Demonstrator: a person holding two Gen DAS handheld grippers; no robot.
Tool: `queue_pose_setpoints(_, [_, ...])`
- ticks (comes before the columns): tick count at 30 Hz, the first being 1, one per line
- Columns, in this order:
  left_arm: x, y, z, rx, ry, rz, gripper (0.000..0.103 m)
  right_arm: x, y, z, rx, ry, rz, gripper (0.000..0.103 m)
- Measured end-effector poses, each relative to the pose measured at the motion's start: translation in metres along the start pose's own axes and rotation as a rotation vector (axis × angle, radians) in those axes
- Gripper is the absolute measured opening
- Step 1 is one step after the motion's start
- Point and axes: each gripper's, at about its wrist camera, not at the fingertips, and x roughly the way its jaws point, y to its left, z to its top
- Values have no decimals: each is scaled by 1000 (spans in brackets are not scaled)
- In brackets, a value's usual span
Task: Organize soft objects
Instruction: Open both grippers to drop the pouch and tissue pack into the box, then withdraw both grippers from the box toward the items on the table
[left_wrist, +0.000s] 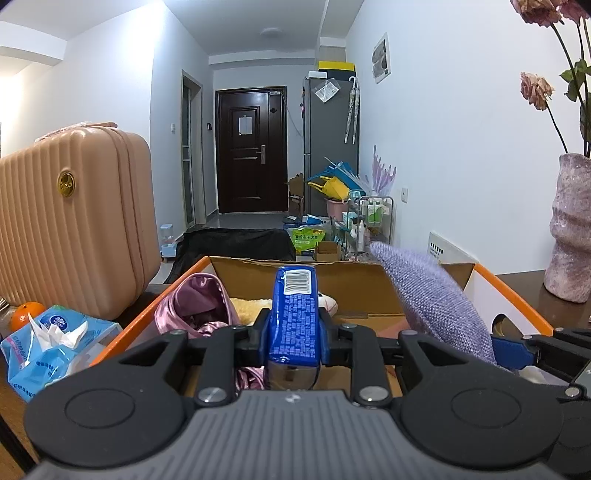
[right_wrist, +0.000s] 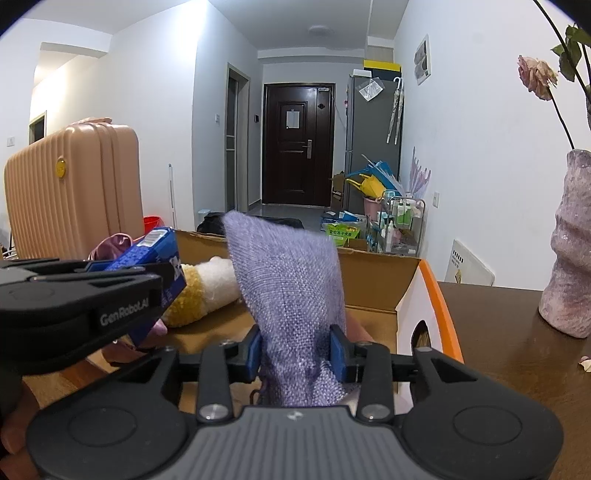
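My left gripper (left_wrist: 294, 334) is shut on a blue packet (left_wrist: 295, 314) with a barcode, held upright over an open cardboard box (left_wrist: 354, 284) that has an orange rim. In the right wrist view the same packet (right_wrist: 155, 251) sticks out of the left gripper's fingers (right_wrist: 122, 284). My right gripper (right_wrist: 295, 350) holds a purple knitted cloth (right_wrist: 288, 277) between its blue pads, and the cloth stands up above the box (right_wrist: 373, 280). A pink satin pouch (left_wrist: 195, 306) and a yellow-and-white plush toy (right_wrist: 210, 284) lie inside the box.
A ribbed pink suitcase (left_wrist: 74, 221) stands left of the box. An open tissue pack (left_wrist: 48, 343) and an orange (left_wrist: 27, 312) lie beside it. A mauve vase (right_wrist: 569, 251) with dried roses stands on the brown table (right_wrist: 517, 332) to the right.
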Motion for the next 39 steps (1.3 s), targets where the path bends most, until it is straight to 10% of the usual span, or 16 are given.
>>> queue_pose_setpoints(3, [-1, 1, 1, -10, -2, -1, 29, 0, -3, -1, 7, -4, 0, 40])
queue_pose_setpoints(5, [-3, 2, 1, -18, -8, 4, 50, 0, -4, -1, 9, -6, -2, 45])
queue_pose_setpoints(10, [-11, 2, 1, -28, -49, 39, 83, -2, -5, 0, 28, -26, -20, 89])
queue_pose_setpoints(13, [-15, 4, 2, -42, -67, 48, 102, -6, -6, 0, 34, -54, -25, 99])
queue_pose_setpoints(39, [-33, 19, -2, -88, -101, 125, 103, -37, -14, -14, 19, -133, -78, 102])
